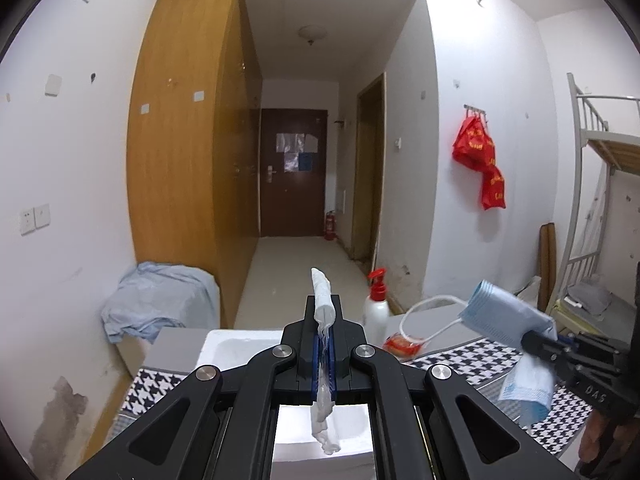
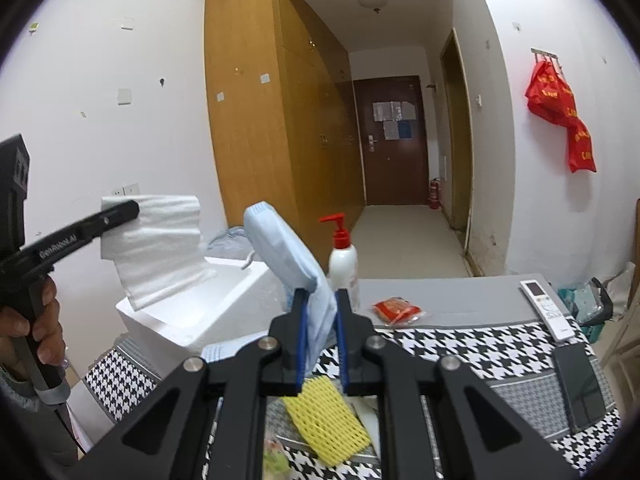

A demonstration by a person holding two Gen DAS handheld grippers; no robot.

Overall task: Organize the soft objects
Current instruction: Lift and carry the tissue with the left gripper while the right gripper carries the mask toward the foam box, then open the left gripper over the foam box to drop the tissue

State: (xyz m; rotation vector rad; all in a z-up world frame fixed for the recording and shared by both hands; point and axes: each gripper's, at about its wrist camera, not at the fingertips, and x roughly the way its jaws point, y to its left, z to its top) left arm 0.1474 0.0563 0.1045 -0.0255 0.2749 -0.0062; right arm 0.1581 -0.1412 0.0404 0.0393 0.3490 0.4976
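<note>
My left gripper (image 1: pixel 325 312) is shut on a folded white tissue (image 1: pixel 323 304), held edge-on above the white foam box (image 1: pixel 240 346). In the right wrist view the same tissue (image 2: pixel 154 246) hangs flat from the left gripper (image 2: pixel 134 208) over the box (image 2: pixel 208 304). My right gripper (image 2: pixel 320 300) is shut on a blue face mask (image 2: pixel 288 256), held up above the houndstooth tablecloth (image 2: pixel 460 344). In the left wrist view the mask (image 1: pixel 506 318) shows at the right in the right gripper (image 1: pixel 528 338). A yellow foam net (image 2: pixel 326 418) lies on the table below the right gripper.
A white pump bottle with a red top (image 2: pixel 342 256), a red snack packet (image 2: pixel 398 308), a white remote (image 2: pixel 546 308) and a black phone (image 2: pixel 578 388) sit on the table. A blue cloth (image 1: pixel 160 300) lies piled by the wooden wardrobe (image 1: pixel 188 152).
</note>
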